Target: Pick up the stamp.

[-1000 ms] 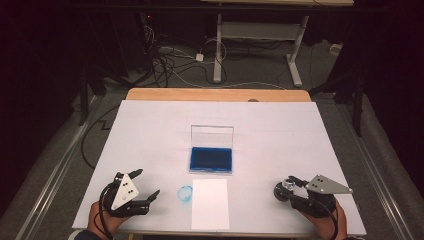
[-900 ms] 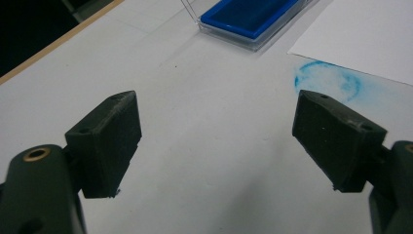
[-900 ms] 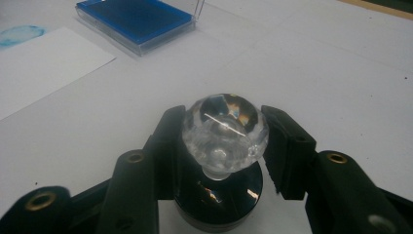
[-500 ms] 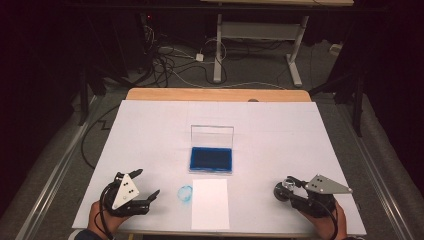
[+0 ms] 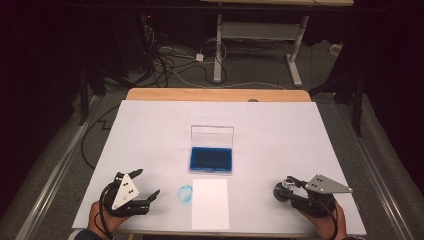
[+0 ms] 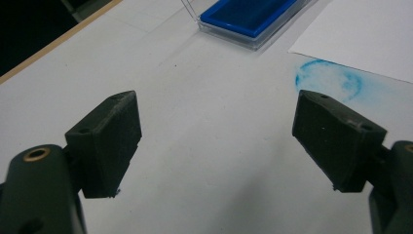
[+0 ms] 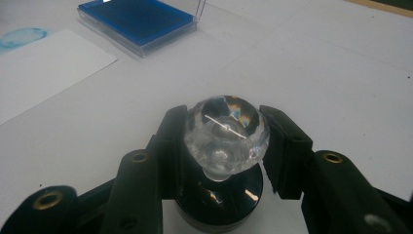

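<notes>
1. Right claw [image 7: 225, 141], near right corner of the table [image 5: 150, 130]: jaws have just been closing and now press from both sides on the clear faceted knob [image 7: 226, 129] of a stamp.
2. The stamp [image 7: 221, 204] stands upright on the table; its black round base sits under the knob, between the claw's arms. In the high view the stamp [image 5: 283, 190] shows at the tip of the right claw [image 5: 286, 189], well to the right of the paper.
3. Left claw [image 6: 216, 141], near left corner: jaws stand wide apart, nothing between them, bare white table surface below. In the high view the left claw [image 5: 148, 184] points toward the middle of the table.
4. A round blue smudge [image 5: 185, 192] marks the table just left of the paper's upper left corner. From the left gripper view the smudge [image 6: 328, 80] lies just beyond the right-hand jaw.
5. White sheet of paper [image 5: 210, 203] lies flat at the near middle edge, between the two claws, touching neither.
6. Blue ink pad [image 5: 211, 159] sits just beyond the paper, in a clear case with its lid [image 5: 212, 136] standing upright at the far side.
7. A hand [image 5: 325, 225] holds the right tool from the bottom edge; the other hand [image 5: 102, 220] holds the left tool.
</notes>
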